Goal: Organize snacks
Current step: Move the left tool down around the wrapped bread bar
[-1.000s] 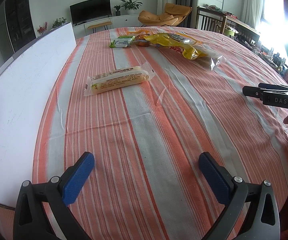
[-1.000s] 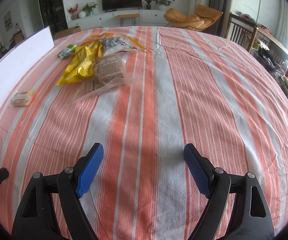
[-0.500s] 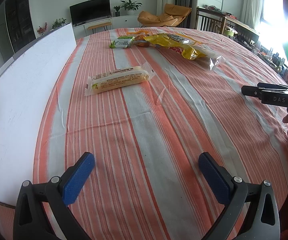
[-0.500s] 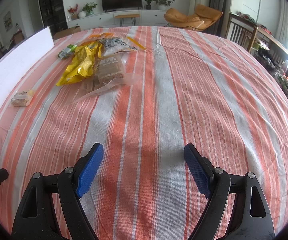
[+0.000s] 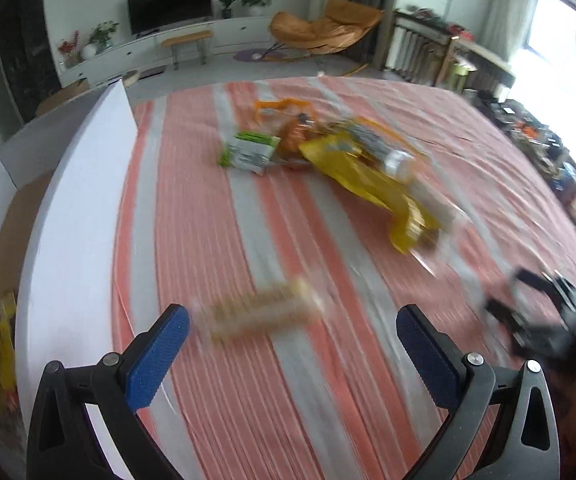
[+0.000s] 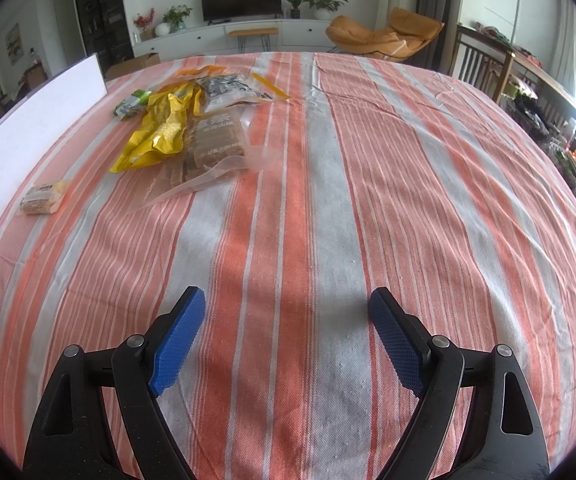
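Left wrist: snack bar lies between left gripper pads.

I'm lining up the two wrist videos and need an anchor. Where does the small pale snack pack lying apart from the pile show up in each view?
Left wrist: the small pale snack pack is blurred, low and centre, just ahead of the left claw's open fingers.
Right wrist: the same pack lies at the far left, near the white board.
Shared landmark: the yellow bag in the snack pile.
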Demonstrator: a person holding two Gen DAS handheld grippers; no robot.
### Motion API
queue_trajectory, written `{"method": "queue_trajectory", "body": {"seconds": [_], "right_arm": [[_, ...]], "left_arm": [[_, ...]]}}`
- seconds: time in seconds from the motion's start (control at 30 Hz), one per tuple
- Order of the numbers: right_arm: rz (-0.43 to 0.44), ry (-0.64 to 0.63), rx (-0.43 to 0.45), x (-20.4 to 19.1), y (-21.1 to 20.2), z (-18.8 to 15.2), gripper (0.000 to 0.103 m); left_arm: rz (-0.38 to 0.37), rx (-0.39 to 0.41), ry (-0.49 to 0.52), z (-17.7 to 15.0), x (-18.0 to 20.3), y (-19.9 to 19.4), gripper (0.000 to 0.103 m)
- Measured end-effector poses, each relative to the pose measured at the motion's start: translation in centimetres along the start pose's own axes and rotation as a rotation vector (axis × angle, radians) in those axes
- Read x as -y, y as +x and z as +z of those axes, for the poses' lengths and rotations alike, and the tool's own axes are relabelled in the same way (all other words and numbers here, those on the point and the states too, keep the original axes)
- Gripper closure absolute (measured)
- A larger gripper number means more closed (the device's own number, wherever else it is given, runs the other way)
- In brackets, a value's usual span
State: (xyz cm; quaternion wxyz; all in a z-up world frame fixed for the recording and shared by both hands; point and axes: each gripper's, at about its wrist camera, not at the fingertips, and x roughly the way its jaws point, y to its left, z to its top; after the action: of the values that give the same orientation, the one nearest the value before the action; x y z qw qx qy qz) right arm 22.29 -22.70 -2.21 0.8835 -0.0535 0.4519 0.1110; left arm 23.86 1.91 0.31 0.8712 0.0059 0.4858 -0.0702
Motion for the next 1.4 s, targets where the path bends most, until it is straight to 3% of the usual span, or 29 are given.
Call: {"method": "queue_trajectory", "body": {"seconds": [0.33,0.53,0.63,0.77,0.87,0.9,1.0,1.07,1.1,1.13,1.17,1.23,1.3,1.4], "right_arm": [[0.0,0.0,0.0,0.0,0.0,0.0,0.017],[0.0,0.0,0.0,0.0,0.0,0.0,0.016],[0.001,0.001,0.0,0.0,0.0,0.0,0.016],[0.001,0.001,0.0,0.0,0.0,0.0,0.016],[0.0,0.001,0.0,0.0,0.0,-0.1,0.016],[0.0,0.001,0.0,0.0,0.0,-0.1,0.016],[0.0,0.001,0.0,0.0,0.0,-0.1,0.016],[0.0,0.001,0.0,0.0,0.0,-0.1,0.016],[0.0,0.001,0.0,0.0,0.0,-0.1,0.016],[0.0,0.001,0.0,0.0,0.0,-0.1,0.016],[0.0,0.001,0.0,0.0,0.0,-0.1,0.016],[0.0,0.001,0.0,0.0,0.0,-0.1,0.016],[0.0,0.001,0.0,0.0,0.0,-0.1,0.016],[0.001,0.001,0.0,0.0,0.0,-0.1,0.016]], "left_arm": [[0.018,-0.103,0.018,1.6,-0.9,5.9,0.001],[-0.039,-0.2,-0.025,0.1,-2.5,6.9,0.001],[-0.116,-0.233,-0.047,-1.3,-2.8,6.0,0.001],[-0.176,-0.308,0.042,-3.0,-1.4,5.4,0.001],[-0.057,-0.264,0.124,-3.2,-0.5,5.0,0.001],[-0.012,-0.238,0.12,-2.9,-0.5,5.0,0.001],[0.02,-0.163,0.041,-1.6,-1.2,5.0,0.001],[0.061,-0.145,0.043,-0.9,-1.3,5.6,0.001],[0.077,-0.147,0.055,-0.7,-1.2,5.9,0.006],[0.082,-0.153,0.068,-0.5,-1.1,6.2,0.019],[0.07,-0.179,0.08,-0.5,-0.9,6.7,0.027],[0.016,-0.17,0.05,-0.7,-1.5,6.3,0.055],[0.006,-0.172,0.032,-1.3,-1.3,5.4,0.072],[0.026,-0.172,-0.06,-3.5,-0.6,3.8,0.072]]}}
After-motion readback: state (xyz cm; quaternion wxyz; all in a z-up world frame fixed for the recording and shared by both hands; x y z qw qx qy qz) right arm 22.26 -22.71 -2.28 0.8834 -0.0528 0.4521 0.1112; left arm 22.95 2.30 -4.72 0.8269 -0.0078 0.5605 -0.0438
